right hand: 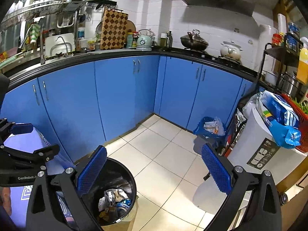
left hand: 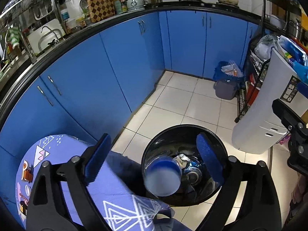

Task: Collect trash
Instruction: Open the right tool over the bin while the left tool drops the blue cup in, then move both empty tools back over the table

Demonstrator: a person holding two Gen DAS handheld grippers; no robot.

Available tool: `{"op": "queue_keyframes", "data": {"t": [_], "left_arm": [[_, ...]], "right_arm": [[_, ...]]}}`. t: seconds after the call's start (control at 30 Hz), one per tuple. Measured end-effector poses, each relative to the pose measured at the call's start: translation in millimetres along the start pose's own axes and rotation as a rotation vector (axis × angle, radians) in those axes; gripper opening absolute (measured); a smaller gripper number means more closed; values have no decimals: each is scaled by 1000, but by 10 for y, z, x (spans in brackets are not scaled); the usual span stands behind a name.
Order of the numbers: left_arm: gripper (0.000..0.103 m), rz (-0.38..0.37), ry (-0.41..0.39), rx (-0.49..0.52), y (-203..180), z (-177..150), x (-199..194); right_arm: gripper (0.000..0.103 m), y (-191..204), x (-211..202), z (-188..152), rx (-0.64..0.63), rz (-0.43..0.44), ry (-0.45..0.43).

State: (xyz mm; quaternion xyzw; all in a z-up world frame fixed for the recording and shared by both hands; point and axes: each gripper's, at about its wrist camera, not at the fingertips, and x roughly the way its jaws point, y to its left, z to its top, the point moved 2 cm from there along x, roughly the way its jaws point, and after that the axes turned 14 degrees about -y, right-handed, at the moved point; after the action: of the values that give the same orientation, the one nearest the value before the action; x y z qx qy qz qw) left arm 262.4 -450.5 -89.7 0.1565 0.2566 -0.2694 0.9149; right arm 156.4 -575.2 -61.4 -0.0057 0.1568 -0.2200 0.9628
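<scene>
My left gripper (left hand: 154, 156) is open wide, its blue pads apart over a round black trash bin (left hand: 182, 128) on the floor. A blurred blue-and-white cup (left hand: 163, 176) hangs in the bin's mouth between the pads, touching neither. Crumpled foil and wrappers (left hand: 184, 160) lie in the bin. A table with a purple patterned cloth (left hand: 80, 173) stands left of the bin. In the right wrist view my right gripper (right hand: 154, 170) is open and holds nothing, over the floor tiles just right of the bin (right hand: 117, 175). The left gripper's fingers (right hand: 21, 128) show at that view's left edge.
Blue cabinet doors (left hand: 115, 67) run along the left and back. A small grey bin with a blue liner (right hand: 209, 132) stands in the far corner beside a black wire rack (left hand: 248, 88). A white appliance (right hand: 256, 154) and a low white round thing (right hand: 207, 194) are at the right.
</scene>
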Motion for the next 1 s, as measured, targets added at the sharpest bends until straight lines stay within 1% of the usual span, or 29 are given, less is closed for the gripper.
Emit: {"op": "queue_keyframes", "data": {"t": [0.07,0.1,0.23,0.53,0.8,1.0], "left_arm": [[98,-2,1,-5,-23,-5,15],[98,-6,3,-7,-29,-10,16],[98,-3,12,-7,-32,-25,17],[99,-20,9,-26,19,-8,-125],[99,-27,9,-45,77,14,-296],[99,-16,-9,-45,116,29,-473]], "right_arm": [[96,-41,0,-14,13,0,3],[96,-56,-3,-25,19,2,5],[96,-57,-15,-40,22,8,9],[96,46,-147,1,6,28,2],[96,81,-325,69,-15,34,-9],[96,124,-468,145,-24,40,-19]]}}
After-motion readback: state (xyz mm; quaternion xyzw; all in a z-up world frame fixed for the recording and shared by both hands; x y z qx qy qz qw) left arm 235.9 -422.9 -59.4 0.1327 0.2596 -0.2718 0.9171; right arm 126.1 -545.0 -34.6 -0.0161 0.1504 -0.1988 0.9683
